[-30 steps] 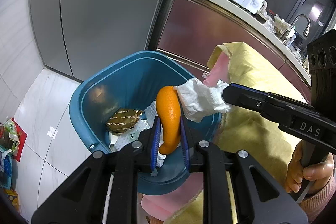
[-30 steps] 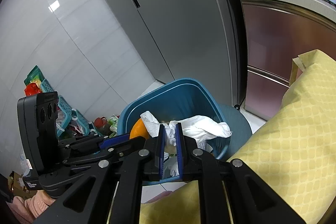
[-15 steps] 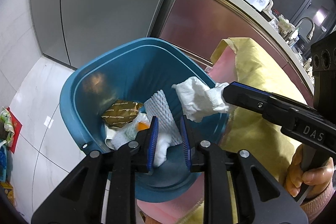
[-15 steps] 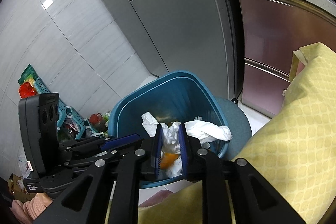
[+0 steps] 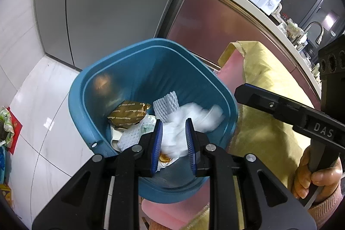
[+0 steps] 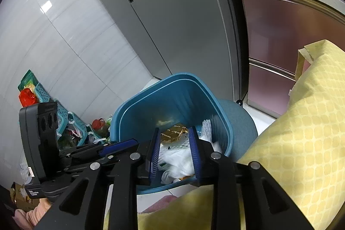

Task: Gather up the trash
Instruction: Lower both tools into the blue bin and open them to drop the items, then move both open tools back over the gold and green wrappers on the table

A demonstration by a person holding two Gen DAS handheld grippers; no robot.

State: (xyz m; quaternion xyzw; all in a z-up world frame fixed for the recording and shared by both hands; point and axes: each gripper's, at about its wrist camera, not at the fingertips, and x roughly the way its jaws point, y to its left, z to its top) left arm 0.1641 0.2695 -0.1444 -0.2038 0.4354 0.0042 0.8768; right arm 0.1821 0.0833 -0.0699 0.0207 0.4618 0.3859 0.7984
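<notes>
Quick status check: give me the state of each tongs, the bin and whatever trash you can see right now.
left tongs: open, empty, over the bin
right tongs: open, empty, over the bin
blue trash bin: lidless, partly filled
white tissue: blurred, inside the bin
gold wrapper: crumpled, in the bin
foam fruit net: in the bin

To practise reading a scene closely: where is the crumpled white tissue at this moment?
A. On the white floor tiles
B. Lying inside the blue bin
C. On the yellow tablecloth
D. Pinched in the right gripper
B: the white tissue lies blurred among the trash inside the blue bin, and the right gripper stands open and empty above it.
</notes>
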